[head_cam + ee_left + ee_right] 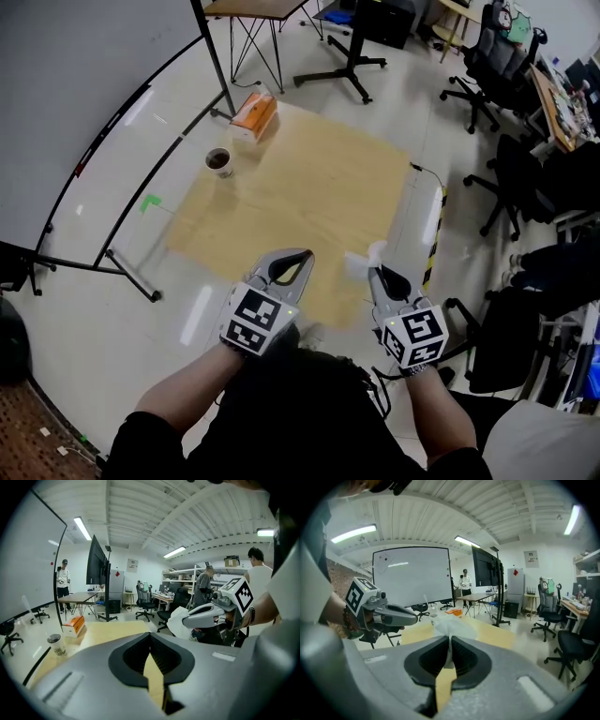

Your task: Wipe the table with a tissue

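Our right gripper [380, 272] pinches the tissue [364, 261], which bunches beyond its tips, above the surface [309, 178] ahead. If we drag hard, it may tear or slip free. Our left gripper [302, 255], pressed together and empty, could knock the cup [218, 161] far ahead.

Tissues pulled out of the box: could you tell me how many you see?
1: the tissue is pinched in the right gripper's jaws. More may be hidden inside the orange tissue box.

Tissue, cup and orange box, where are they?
tissue [359, 264], head view, its white crumpled middle.
cup [218, 161], head view, its dark open top.
orange box [254, 113], head view, its orange top face.
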The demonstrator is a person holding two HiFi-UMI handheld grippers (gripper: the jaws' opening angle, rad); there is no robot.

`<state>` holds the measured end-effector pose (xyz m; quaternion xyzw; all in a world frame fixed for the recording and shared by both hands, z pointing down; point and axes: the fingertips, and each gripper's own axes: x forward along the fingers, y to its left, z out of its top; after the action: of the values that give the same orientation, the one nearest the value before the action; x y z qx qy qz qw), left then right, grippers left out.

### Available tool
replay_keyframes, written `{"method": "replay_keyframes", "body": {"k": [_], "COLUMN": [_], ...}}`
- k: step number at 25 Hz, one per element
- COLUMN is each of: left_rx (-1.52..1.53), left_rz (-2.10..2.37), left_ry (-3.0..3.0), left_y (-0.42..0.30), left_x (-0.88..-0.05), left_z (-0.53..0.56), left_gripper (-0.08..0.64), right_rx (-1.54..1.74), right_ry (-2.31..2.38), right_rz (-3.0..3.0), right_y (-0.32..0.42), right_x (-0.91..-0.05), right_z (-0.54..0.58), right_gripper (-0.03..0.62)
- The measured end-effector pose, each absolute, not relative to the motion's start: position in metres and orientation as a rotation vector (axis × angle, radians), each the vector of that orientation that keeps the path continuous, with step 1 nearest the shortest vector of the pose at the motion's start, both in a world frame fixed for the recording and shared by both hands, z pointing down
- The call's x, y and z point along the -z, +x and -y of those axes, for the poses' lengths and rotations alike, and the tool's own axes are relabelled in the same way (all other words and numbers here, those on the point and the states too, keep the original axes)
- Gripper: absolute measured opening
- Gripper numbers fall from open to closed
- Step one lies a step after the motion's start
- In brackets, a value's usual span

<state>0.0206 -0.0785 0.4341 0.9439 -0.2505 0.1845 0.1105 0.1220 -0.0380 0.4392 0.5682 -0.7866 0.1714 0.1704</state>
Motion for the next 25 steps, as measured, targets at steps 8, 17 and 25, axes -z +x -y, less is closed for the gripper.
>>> {"method": "replay_keyframes", "body": {"k": [8,17,25], "left_rx": [-0.567,-0.606,-0.567], "left_rz": [0.676,0.875,1.138], "left_ry": [2.755,2.603,2.414], "left_y": [0.032,0.050,0.072], "left_x": [-0.451,-0.480,-0.503], "left_z": [0.118,0.136,0.162], "left_gripper": [0.014,0.014,0.014], "right_rx": [-0.470,-0.491,-0.433], "right_ry": [1.519,1.284,0.981], "right_rz": [2.172,2.239,2.308], "right_y": [0.130,0.160,0.167], "right_x": [-0.450,-0.492,-0.550], "right_z": [0.097,0.152,0.215], "right_gripper": [-0.002,-0.002,-0.002]}}
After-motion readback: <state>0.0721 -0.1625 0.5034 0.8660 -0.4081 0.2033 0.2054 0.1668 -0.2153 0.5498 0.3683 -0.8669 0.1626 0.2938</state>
